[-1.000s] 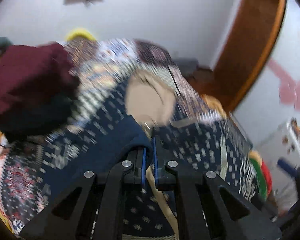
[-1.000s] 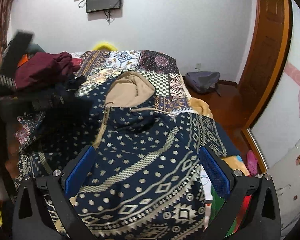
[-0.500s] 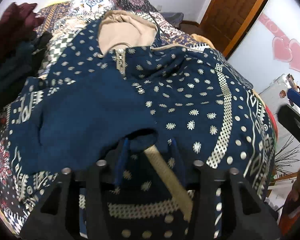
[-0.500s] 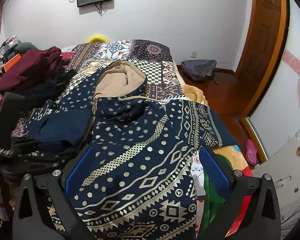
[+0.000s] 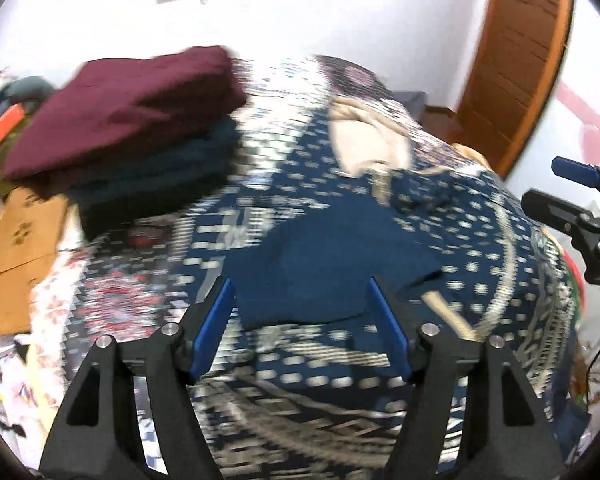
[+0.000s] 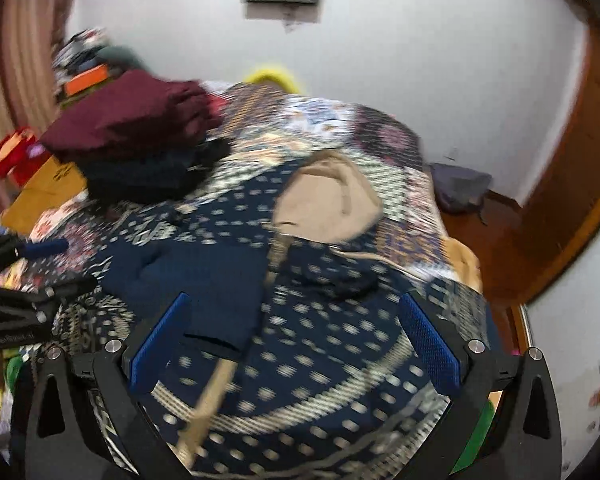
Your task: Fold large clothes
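A navy hooded jacket (image 5: pixel 440 216) with a cream pattern lies spread on the bed, its tan-lined hood (image 5: pixel 364 148) at the far end. One plain navy sleeve (image 5: pixel 324 264) lies folded across its front. It also shows in the right wrist view (image 6: pixel 340 332), with the sleeve (image 6: pixel 204 284) at the left. My left gripper (image 5: pixel 302 320) is open and empty just above the sleeve. My right gripper (image 6: pixel 296 344) is open and empty above the jacket's lower front. Both views are blurred by motion.
A pile of folded clothes, maroon (image 5: pixel 132 104) on top of dark ones, sits on the bed's left side. A patterned quilt (image 6: pixel 340 128) covers the bed. A brown cardboard piece (image 5: pixel 20 252) lies at the left. A wooden door (image 5: pixel 516 60) and a grey bag (image 6: pixel 460 188) are at the right.
My left gripper has opened and let go of the sleeve, which now lies folded across the jacket's front. Both grippers have shifted, the right one staying open.
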Demonstrator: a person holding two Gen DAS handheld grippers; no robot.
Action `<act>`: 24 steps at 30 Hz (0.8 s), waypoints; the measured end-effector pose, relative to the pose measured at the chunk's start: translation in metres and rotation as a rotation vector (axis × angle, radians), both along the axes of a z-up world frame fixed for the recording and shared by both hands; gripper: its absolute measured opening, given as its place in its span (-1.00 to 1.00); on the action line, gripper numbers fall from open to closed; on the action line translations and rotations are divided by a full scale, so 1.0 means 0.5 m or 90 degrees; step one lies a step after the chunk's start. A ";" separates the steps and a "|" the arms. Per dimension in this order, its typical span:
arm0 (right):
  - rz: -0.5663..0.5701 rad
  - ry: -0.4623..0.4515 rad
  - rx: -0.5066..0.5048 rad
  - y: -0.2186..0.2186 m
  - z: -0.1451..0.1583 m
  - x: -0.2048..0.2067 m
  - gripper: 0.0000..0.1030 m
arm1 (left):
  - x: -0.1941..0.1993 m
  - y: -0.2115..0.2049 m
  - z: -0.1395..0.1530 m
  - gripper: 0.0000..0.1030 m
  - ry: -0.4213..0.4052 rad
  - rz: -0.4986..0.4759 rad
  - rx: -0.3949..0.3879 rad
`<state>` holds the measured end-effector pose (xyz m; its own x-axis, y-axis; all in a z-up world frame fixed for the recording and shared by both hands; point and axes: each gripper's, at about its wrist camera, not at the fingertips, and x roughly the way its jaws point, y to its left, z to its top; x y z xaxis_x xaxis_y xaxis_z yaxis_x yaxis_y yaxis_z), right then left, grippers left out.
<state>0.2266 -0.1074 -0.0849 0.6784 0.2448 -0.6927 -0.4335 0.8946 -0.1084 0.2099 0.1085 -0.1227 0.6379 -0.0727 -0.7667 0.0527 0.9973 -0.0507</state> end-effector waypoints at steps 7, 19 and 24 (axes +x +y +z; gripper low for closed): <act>0.127 0.075 -0.072 0.150 -0.067 0.018 1.00 | -0.038 0.129 -0.028 0.34 0.007 0.095 0.002; 0.263 0.139 -0.190 0.342 -0.179 0.025 0.87 | -0.082 0.212 -0.100 0.34 0.043 0.159 -0.029; 0.277 0.180 -0.207 0.372 -0.222 0.043 0.35 | -0.083 0.222 -0.120 0.34 0.060 0.165 -0.040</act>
<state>0.2480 0.0784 -0.1960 0.3429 0.2037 -0.9170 -0.8036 0.5691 -0.1741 0.1683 0.2195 -0.1824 0.5683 0.0336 -0.8222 -0.2110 0.9717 -0.1061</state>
